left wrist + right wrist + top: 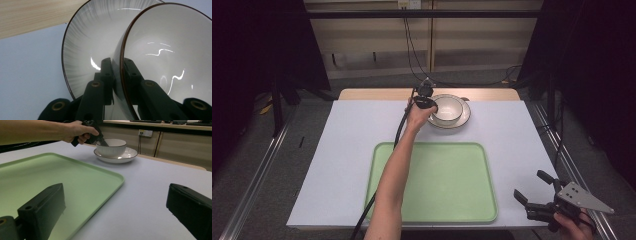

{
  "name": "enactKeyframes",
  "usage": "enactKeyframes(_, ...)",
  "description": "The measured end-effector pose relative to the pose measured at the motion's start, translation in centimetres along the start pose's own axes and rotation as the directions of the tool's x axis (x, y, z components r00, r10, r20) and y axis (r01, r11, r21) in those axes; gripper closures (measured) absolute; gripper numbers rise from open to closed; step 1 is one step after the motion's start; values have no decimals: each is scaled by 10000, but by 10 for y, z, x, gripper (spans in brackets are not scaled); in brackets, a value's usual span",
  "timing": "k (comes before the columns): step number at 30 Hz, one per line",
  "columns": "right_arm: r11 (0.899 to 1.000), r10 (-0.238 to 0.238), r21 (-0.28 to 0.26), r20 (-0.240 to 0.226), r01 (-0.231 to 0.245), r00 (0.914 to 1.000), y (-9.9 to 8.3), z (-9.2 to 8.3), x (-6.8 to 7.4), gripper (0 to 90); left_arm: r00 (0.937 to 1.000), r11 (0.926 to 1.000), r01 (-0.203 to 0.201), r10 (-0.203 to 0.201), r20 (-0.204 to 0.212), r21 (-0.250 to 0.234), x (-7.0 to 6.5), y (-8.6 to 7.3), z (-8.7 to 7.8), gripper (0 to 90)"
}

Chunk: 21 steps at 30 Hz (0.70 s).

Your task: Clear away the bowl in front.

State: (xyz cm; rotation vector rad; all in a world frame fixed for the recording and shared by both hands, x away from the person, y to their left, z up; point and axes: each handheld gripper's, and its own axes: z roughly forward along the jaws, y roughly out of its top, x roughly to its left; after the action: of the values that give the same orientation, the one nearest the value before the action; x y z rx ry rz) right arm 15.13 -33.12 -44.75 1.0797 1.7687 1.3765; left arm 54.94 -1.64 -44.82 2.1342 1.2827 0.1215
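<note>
On the pale surface [337, 165], the right tool [532, 192] hovers wide open just right of the green tray [432, 182], while beyond the tray's far edge the left tool [428, 102] clamps the rim of the white bowl [448, 109] sitting in its plate [466, 115].

Across the top of the high view we see a pale panelled wall [472, 37] with a dark rail [422, 14] running over it and black cables [411, 50] hanging from a socket [409, 4] at top centre. Dark curtains [257, 45] fill the upper left and right corners. Grey floor [272, 165] flanks the table [357, 125], with metal rails [254, 185] along both sides.
</note>
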Motion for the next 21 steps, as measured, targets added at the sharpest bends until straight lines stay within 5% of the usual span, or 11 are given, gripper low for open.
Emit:
enactKeyframes(7, 10000, 42, -18, 11, -42, 10000, 0, -1, 0, 18, 9996, 9997, -235, 235, 140, -40, 1, 0, -2, 827)
enactKeyframes(21, 10000, 8, -39, 25, -8, 10000, 0, -1, -1, 18, 9992, 9989, 332, -324, 238, -327, 0, 0, -4, 824)
